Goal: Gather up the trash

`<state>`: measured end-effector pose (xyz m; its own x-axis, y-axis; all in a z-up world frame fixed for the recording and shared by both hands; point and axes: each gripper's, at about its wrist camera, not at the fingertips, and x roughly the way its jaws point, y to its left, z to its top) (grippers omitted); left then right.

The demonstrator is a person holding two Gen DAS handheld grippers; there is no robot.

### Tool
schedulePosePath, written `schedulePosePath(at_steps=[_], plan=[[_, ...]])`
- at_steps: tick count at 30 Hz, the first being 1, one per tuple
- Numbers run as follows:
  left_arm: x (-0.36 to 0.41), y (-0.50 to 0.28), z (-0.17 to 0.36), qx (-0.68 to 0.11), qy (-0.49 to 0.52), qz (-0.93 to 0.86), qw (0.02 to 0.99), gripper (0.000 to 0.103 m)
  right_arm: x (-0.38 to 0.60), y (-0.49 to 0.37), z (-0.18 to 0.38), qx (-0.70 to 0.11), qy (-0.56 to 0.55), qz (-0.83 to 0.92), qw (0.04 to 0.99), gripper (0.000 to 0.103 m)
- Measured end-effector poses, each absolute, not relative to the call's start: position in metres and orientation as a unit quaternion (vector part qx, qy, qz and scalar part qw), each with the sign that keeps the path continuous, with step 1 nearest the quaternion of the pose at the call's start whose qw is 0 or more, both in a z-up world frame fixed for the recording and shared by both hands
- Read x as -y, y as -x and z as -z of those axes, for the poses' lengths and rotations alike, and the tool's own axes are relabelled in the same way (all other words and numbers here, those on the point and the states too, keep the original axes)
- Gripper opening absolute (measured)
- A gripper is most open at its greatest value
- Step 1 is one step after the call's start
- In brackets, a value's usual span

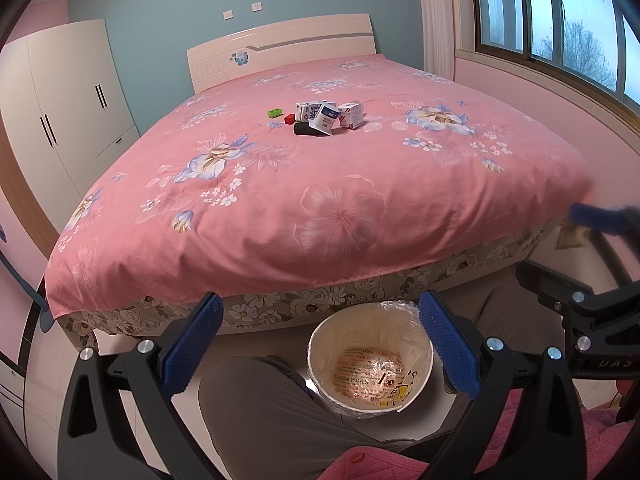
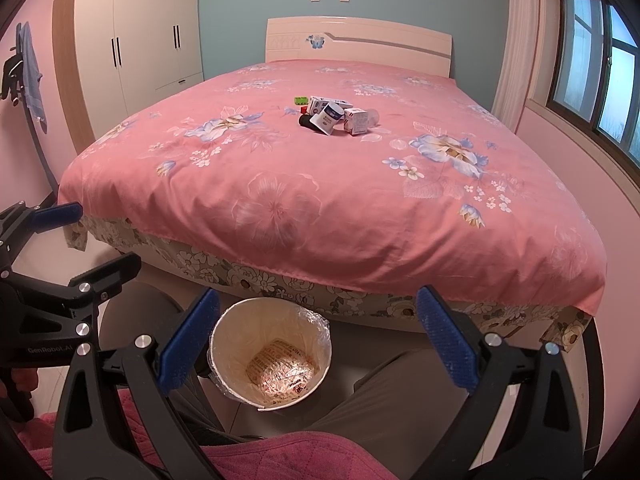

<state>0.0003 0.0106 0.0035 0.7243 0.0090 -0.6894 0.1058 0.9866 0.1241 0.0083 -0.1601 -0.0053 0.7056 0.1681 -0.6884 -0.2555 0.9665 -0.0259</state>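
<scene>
At the foot of the bed, nearest the cameras, the left claw (image 1: 320, 344) and the right claw (image 2: 318, 340) both gape wide with nothing between their blue pads. Under them, on the floor between the person's grey-trousered knees (image 1: 264, 412), stands a round bin (image 2: 271, 360) lined with clear plastic, a printed wrapper lying at its bottom. The bin sits just beside the flowered bed skirt (image 1: 280, 304). Beyond it spreads the pink floral bedspread (image 2: 320, 208). Well up the bed, near its middle, the trash lies in a tight cluster: small white cartons (image 1: 352, 114), a tipped white cup with a blue label (image 1: 325, 119), a black cylinder (image 1: 305, 129), a small red block (image 1: 289, 119) and a green block (image 1: 275, 112). Farthest back are the cream headboard (image 2: 360, 44) and a white wardrobe (image 2: 140, 40).
</scene>
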Motion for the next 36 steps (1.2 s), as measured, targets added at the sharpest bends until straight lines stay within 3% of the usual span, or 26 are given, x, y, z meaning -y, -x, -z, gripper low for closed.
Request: schedulePosePath(at_steps=[25, 36], plan=[[-0.015, -0.005, 0.014, -0.388, -0.076, 0.024, 0.918, 0.100, 0.155, -0.015, 0.020, -0.389, 0.063, -0.119, 0.911, 0.096], [-0.026, -0.053, 0.028, -0.424, -0.061, 0.027, 0.903, 0.100, 0.157, -0.062, 0.028, -0.420, 0.049, -0.122, 0.898, 0.096]])
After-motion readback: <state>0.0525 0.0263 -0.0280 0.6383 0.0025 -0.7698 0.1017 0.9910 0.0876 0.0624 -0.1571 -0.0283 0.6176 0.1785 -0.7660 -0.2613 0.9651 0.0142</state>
